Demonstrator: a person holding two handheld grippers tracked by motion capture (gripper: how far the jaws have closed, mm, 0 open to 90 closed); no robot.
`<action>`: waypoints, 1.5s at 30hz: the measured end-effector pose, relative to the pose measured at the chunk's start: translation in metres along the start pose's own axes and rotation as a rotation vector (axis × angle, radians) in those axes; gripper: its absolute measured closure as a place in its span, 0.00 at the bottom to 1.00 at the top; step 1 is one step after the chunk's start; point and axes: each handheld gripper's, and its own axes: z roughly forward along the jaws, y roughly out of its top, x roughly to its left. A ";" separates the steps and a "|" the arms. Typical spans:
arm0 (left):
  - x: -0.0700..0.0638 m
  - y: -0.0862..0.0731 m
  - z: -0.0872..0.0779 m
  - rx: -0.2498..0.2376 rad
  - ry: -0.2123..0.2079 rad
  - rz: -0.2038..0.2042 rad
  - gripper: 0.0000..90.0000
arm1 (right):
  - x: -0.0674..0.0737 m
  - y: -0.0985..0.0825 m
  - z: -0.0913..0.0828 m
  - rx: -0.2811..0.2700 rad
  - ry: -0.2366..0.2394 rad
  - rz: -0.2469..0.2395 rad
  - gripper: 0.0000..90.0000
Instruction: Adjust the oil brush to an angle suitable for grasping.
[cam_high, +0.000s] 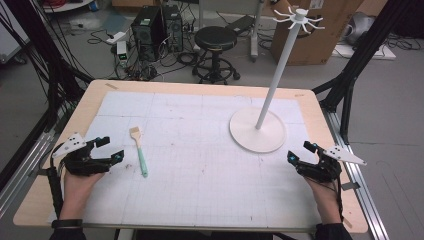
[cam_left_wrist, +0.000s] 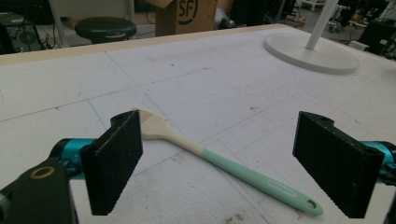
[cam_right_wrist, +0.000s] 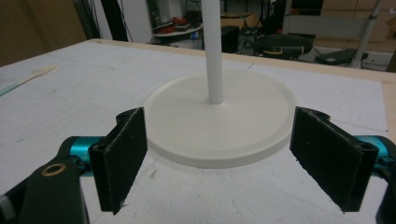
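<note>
Seen from above, a person's two hand-held grippers rest at opposite near corners of a white gridded table (cam_high: 200, 105), both with jaws spread wide and nothing between them. The left gripper (cam_high: 110, 148) sits near the left edge, angled toward a pastry brush (cam_high: 139, 150) that lies flat on the mat just to its right, pale bristles pointing far and mint-green handle pointing near (the handle ends in a small hanging hole). In the left gripper view the brush (cam_left_wrist: 219, 161) runs diagonally across the gap between the two black pads, lying on the surface beyond them and untouched. The right gripper (cam_high: 301, 152) waits at the near right, facing the round base of a white hook stand (cam_high: 257, 129), whose pole leans up and away to a crown of prongs; in the right gripper view the stand's base (cam_right_wrist: 219, 123) lies just beyond the open jaws. The likely job is to lift the brush and hang it on the stand. The risks look plain: the slim, low handle could slip or roll if the pads close on it off-centre or scrape the mat first, and a careless reach with either gripper could nudge the stand's base or rock its tall pole, making the small prongs harder to meet.
</note>
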 end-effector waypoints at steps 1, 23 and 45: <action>0.000 0.000 0.000 0.000 0.000 0.000 0.21 | 0.000 0.000 0.000 0.000 0.000 0.000 0.20; -0.001 -0.007 0.007 0.086 -0.042 0.042 0.62 | -0.006 -0.004 -0.007 0.008 -0.020 0.007 0.21; -0.012 -0.015 0.029 0.264 -0.082 0.061 1.00 | -0.008 -0.006 -0.005 0.029 -0.029 0.003 0.23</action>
